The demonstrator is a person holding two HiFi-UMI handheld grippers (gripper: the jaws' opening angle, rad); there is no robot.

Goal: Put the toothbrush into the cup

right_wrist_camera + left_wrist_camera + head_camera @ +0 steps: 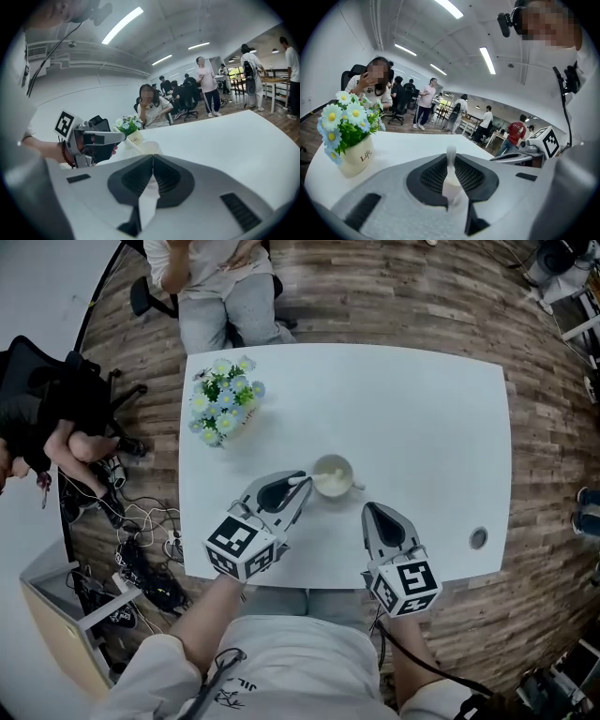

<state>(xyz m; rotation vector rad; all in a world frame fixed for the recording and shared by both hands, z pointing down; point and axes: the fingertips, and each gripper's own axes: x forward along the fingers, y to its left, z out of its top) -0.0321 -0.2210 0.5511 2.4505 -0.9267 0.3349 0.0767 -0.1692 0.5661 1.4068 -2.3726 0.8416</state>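
A cream pot of blue and white flowers (223,404) is seen upper left on the white surface (412,409), ringed by wood-plank floor (394,296).

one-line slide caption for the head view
Left gripper holds a white toothbrush at the cup's rim; right gripper, shut and empty, hovers beside it.

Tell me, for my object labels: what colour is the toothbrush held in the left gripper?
White. The toothbrush shows best in the left gripper view.

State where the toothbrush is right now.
In the head view the toothbrush sits clamped in the left gripper near the table's front edge, its far end at the cup's left rim.
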